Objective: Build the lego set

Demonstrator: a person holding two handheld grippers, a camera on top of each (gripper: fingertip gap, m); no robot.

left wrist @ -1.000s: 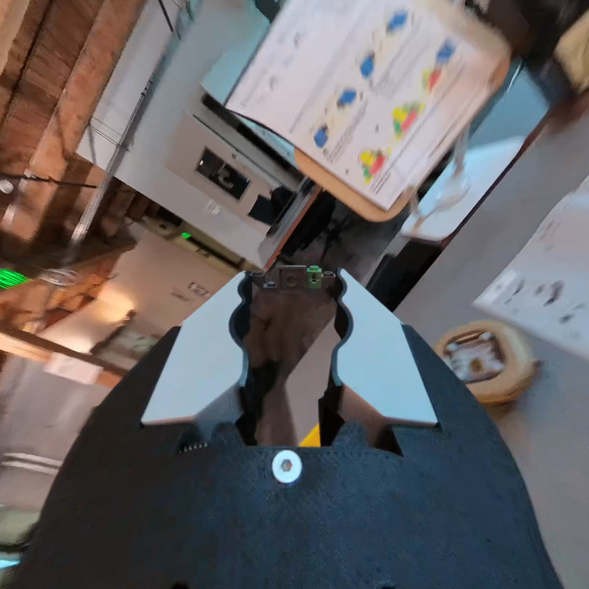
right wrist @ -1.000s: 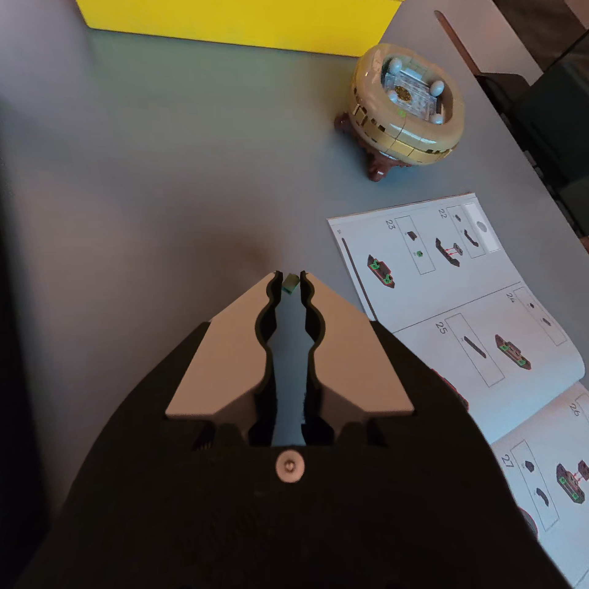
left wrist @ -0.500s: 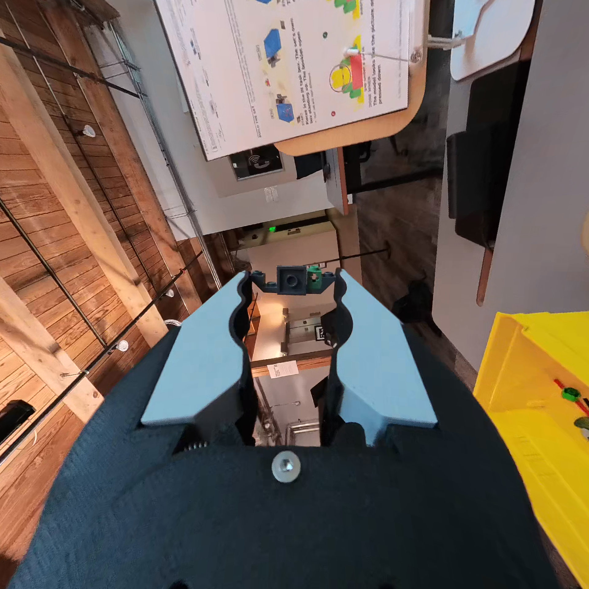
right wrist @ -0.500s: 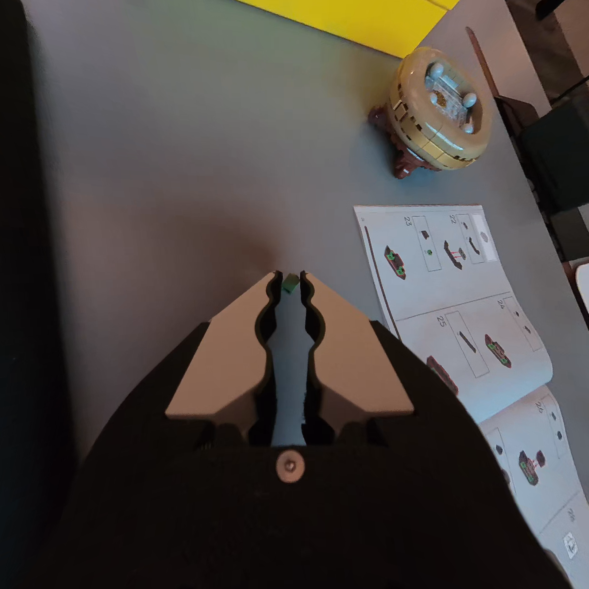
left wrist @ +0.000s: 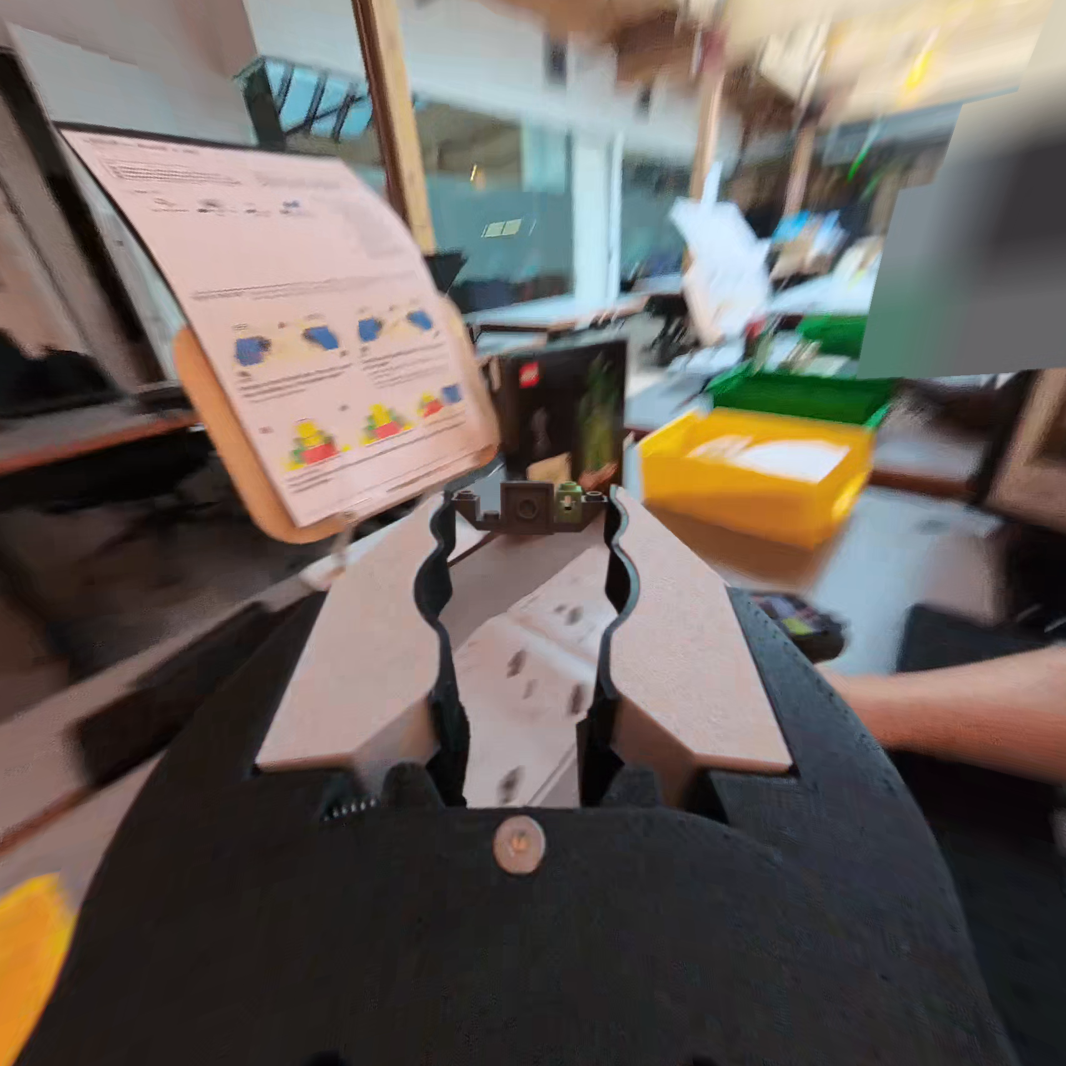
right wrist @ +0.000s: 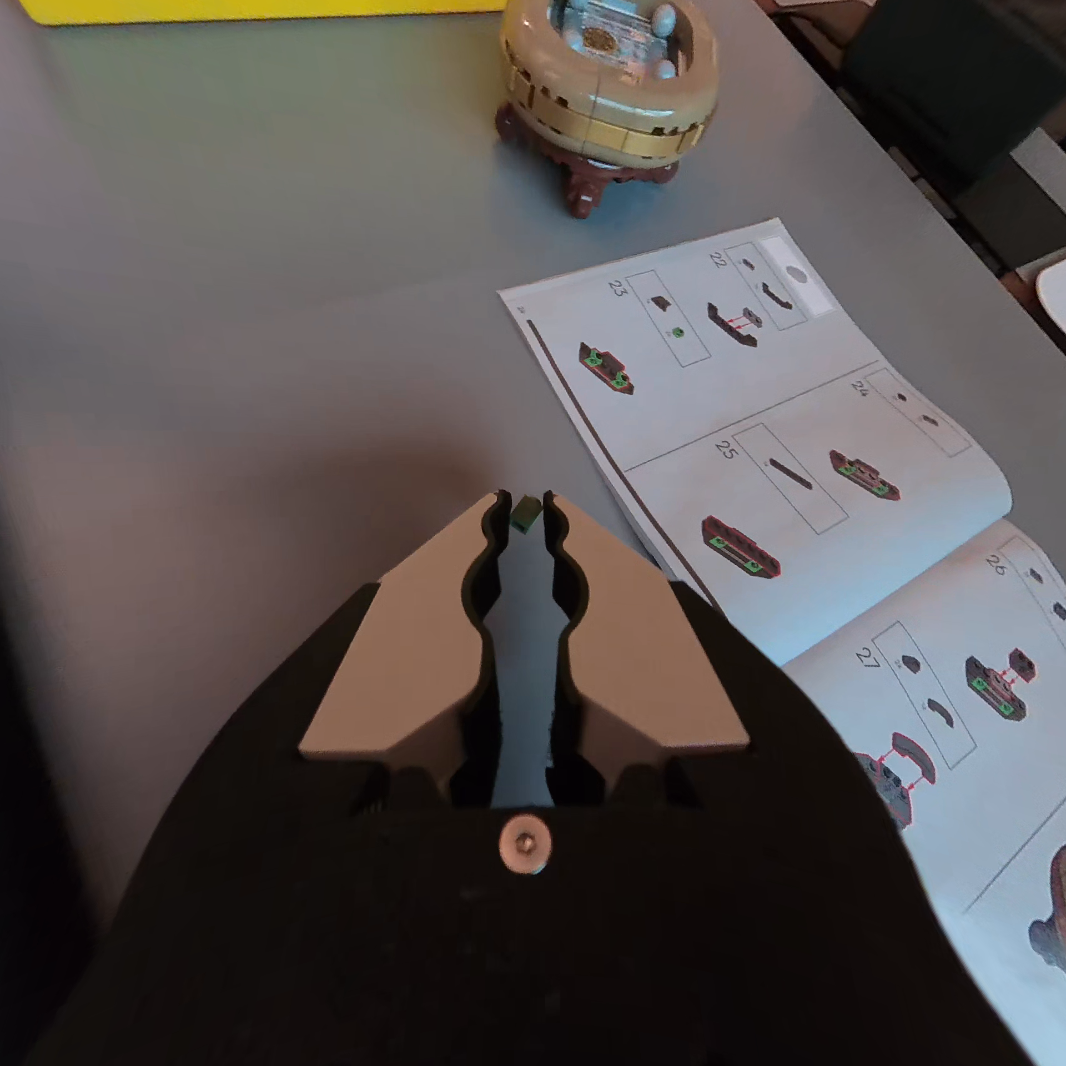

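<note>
Two grippers: each is closed on a piece.
Left gripper [left wrist: 525, 510]: brown assembly [left wrist: 522, 510] is clamped.
Right gripper [right wrist: 526, 510]: green brick [right wrist: 525, 512] is pinched above grey table [right wrist: 259, 288].

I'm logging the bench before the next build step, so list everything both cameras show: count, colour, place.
dark brown assembly: 1, brown with a green stud, between the left jaws
small green piece: 1, green, between the right jaws
round pot model: 1, tan on brown feet, far on the table
instruction booklet: 1, white, open, right of the gripper
grey table: 1, under it all
yellow bin: 1, ahead right
set box: 1, dark, upright
instruction sheet on a board: 1, white, left
forearm: 1, bare, right edge
left gripper: 1, black
right gripper: 1, black
</note>
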